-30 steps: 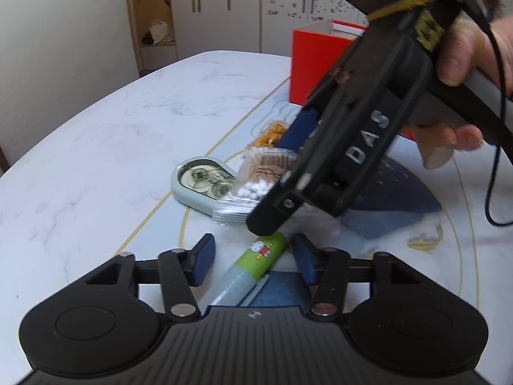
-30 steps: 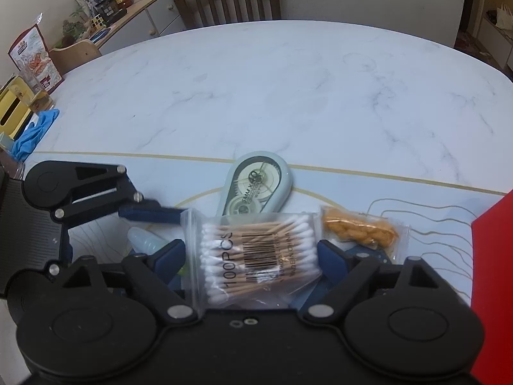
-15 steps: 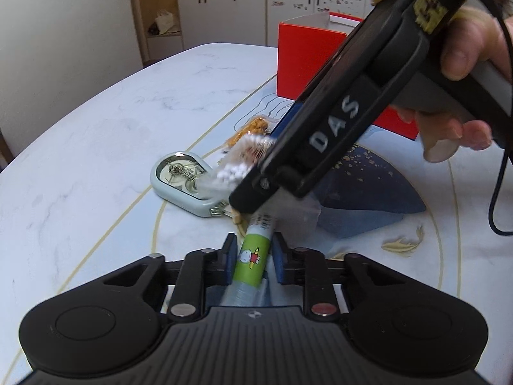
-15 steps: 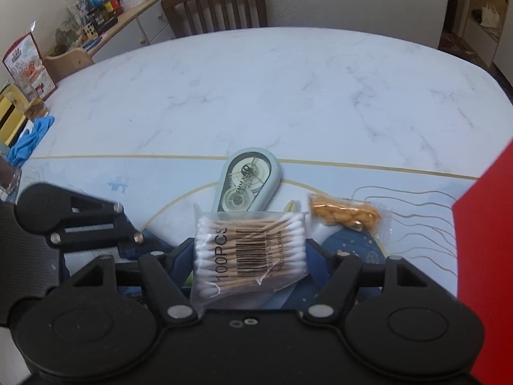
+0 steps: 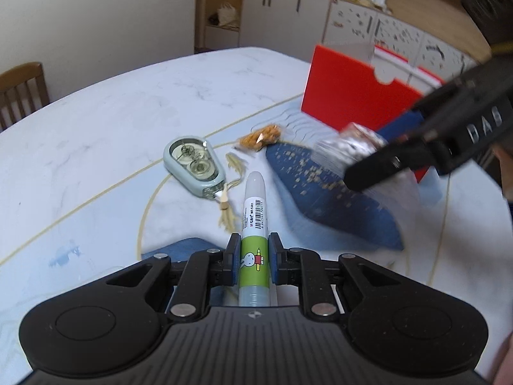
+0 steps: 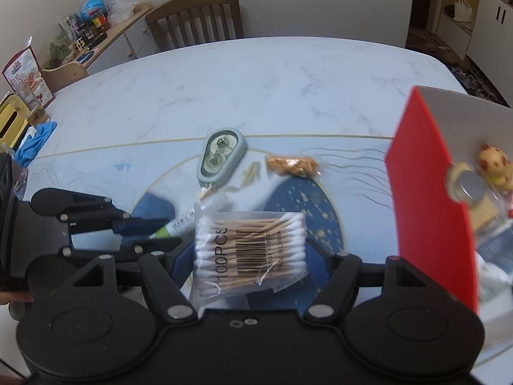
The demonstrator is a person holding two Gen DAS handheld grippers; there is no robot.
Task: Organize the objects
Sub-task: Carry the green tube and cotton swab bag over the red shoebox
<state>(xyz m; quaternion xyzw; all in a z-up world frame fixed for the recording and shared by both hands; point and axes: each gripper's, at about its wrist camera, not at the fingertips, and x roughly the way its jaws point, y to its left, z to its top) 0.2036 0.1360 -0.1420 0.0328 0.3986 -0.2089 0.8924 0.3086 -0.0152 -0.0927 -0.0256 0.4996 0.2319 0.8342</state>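
Note:
My left gripper (image 5: 254,258) is shut on a green-labelled glue pen (image 5: 254,221) and holds it above the table, tip pointing away. My right gripper (image 6: 251,256) is shut on a clear bag of cotton swabs (image 6: 251,248), lifted near the red box (image 6: 433,211). In the left wrist view the right gripper (image 5: 426,147) hangs at the right with the bag (image 5: 349,147) blurred in front of the red box (image 5: 352,99). A pale green correction-tape dispenser (image 5: 192,165) and a small orange snack packet (image 5: 261,136) lie on the table.
The red box holds a cat figurine (image 6: 493,166) and other small items. A blue patterned mat (image 5: 333,199) covers the table's middle. A wooden chair (image 6: 195,21) stands at the far side, and a blue glove (image 6: 33,142) lies at the left edge.
Both grippers have risen. The left has lifted the glue pen off the table. The right has carried the swab bag to the right, toward the red box.

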